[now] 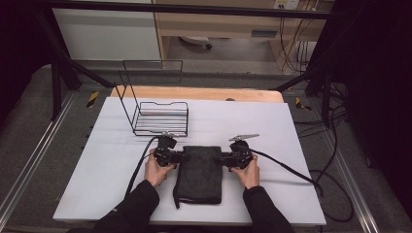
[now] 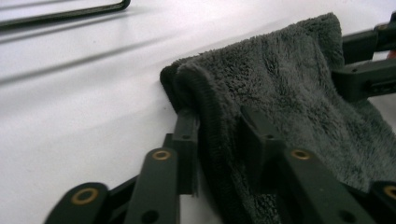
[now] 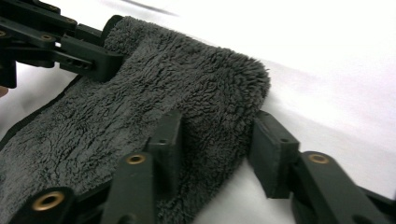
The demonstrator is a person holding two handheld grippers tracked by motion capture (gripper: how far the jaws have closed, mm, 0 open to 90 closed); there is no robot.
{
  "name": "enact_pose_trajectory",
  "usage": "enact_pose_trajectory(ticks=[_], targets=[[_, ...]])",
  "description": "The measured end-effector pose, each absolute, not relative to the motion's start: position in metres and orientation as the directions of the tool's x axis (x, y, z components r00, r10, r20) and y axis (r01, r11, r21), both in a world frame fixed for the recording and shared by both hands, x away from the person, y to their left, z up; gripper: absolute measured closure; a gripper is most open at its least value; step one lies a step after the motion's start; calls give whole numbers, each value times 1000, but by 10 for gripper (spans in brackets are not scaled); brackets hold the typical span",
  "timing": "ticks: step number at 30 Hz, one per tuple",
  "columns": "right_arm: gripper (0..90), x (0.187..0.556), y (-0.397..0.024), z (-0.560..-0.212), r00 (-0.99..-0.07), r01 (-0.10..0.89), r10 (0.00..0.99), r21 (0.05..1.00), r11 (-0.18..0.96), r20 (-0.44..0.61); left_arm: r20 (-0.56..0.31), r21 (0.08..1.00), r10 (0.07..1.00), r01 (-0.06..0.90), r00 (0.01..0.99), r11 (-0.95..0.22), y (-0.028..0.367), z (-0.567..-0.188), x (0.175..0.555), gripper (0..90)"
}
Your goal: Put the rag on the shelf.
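Tongs first: our left tongs (image 1: 179, 157) straddle the dark towel's (image 1: 200, 172) far left corner, jaws part-open; our right tongs (image 1: 224, 158) likewise, opposite. Towel lies folded mid-bench (image 1: 97, 165), near edge. We advise closing both evenly before lifting.

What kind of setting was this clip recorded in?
Likely a lab data-collection station: a white table framed by black metal struts, cables on the floor, and handheld grippers working a dark towel beside a wire rack.
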State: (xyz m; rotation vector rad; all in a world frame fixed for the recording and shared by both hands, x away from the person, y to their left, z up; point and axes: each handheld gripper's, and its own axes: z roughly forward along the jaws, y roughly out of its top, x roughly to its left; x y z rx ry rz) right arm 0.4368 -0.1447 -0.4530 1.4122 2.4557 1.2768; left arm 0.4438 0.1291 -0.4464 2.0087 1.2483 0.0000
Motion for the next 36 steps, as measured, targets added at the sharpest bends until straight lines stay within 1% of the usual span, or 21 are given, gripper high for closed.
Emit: enact_pose_trajectory(ticks=[3,6,9,17,31,36], targets=[[657,437,-143,-452,-579,717,732,653,246,360,-378,590,765,772,521,-234,129,-447,444,735],[758,437,-144,-451,-578,717,729,655,239,367,-395,584,760,780,517,-227,131,-447,445,759],[792,436,-144,-449,-572,716,733,660,228,368,-404,594,756,776,514,-211,132,-448,444,771],[805,428,-148,-438,-583,685,724,701,196,368,-333,654,757,716,562,-244,132,-440,435,779],[809,415,-151,-423,-633,612,690,772,170,350,-256,746,747,617,613,-251,134,-417,414,778],[812,411,-145,-415,-661,565,690,801,199,295,-220,776,747,576,627,-256,135,-408,405,778]])
